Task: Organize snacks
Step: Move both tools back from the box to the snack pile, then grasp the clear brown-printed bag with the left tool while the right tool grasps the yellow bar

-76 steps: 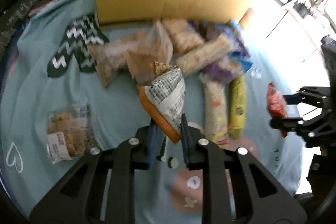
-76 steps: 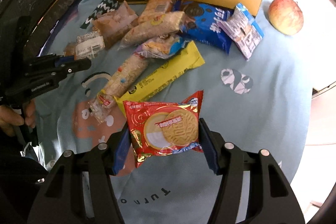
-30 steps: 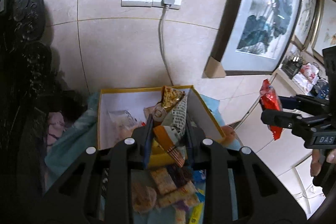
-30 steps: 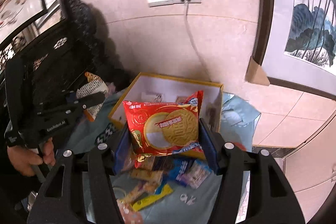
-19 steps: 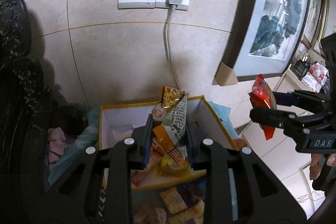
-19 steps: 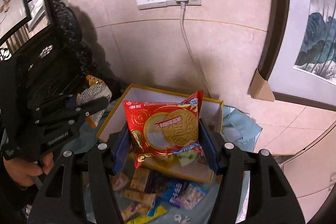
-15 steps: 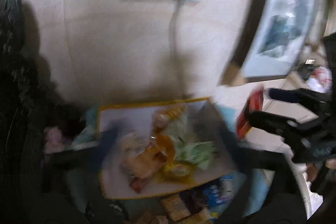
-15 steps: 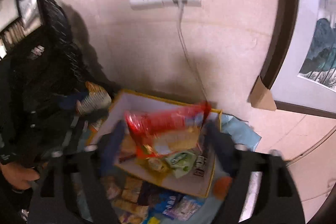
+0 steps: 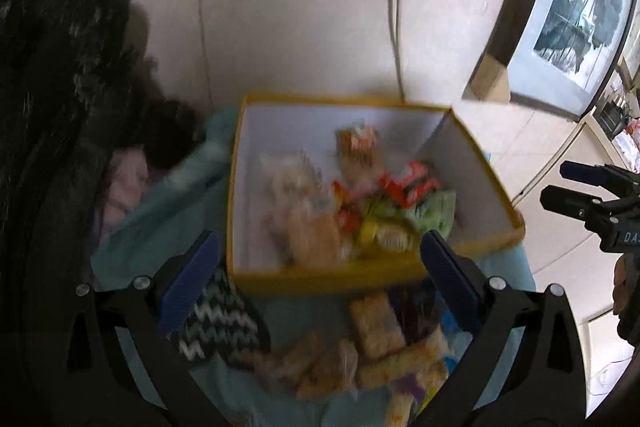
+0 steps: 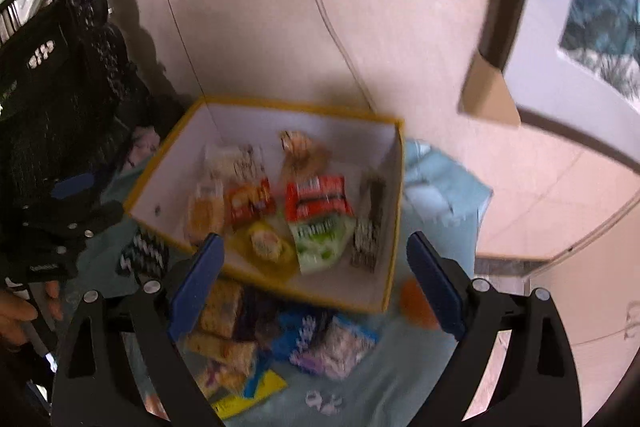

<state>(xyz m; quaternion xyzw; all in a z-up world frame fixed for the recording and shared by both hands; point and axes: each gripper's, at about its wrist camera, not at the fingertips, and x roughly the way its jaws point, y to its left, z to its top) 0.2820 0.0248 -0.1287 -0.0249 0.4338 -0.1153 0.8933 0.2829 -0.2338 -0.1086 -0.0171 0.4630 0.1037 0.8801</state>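
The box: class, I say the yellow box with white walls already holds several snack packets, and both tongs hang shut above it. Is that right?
One thing is wrong. The box does hold several packets, but both tongs stand open with nothing between them: the left tongs in the left wrist view, the right tongs in the right wrist view.

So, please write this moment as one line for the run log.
left gripper: open, empty | right gripper: open, empty | yellow box: holds snacks | loose snacks: on blue cloth
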